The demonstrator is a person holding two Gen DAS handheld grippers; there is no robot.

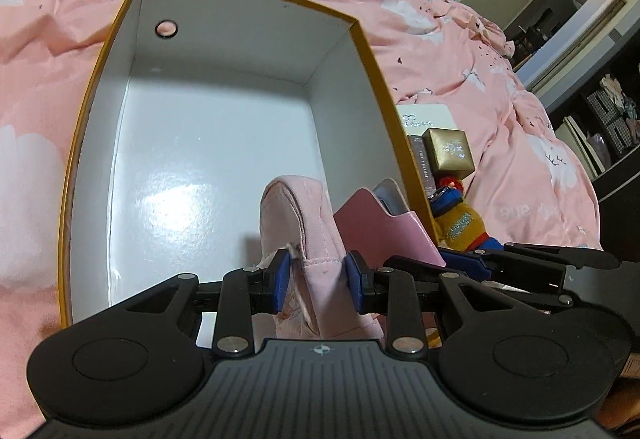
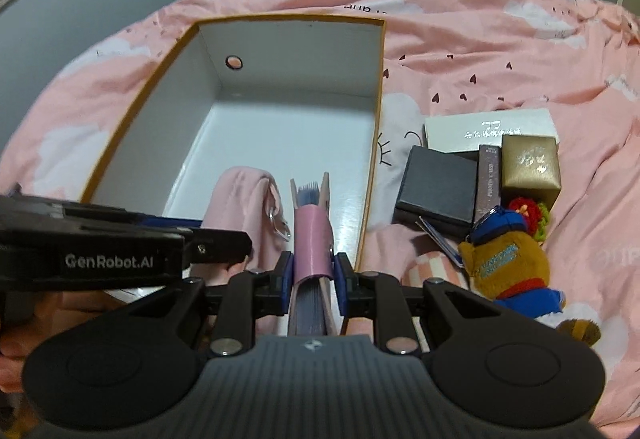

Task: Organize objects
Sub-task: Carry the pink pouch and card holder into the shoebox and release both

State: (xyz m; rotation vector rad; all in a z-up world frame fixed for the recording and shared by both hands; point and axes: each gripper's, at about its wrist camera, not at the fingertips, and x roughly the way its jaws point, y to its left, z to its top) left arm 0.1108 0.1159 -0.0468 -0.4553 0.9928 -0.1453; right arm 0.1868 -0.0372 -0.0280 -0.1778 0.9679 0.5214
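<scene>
A: Where does the left wrist view sit?

B: Right behind the left gripper (image 1: 319, 275), looking steeply down into the open box (image 1: 224, 143) on the bed (image 1: 460, 51). It is close: the box fills most of the picture, and a doorway shows at the far right.

A: And the right wrist view?

B: Behind the right gripper (image 2: 312, 275), also tilted down, a little farther back, so the whole box (image 2: 280, 119) shows, with a wall beyond the bed (image 2: 500, 39).

A: What do they share?

B: The box, the pink bedding, the gold box (image 1: 448, 155) (image 2: 530, 167) and the plush toy (image 1: 460, 219) (image 2: 508, 259). Each view also catches the other gripper at its edge.
</scene>
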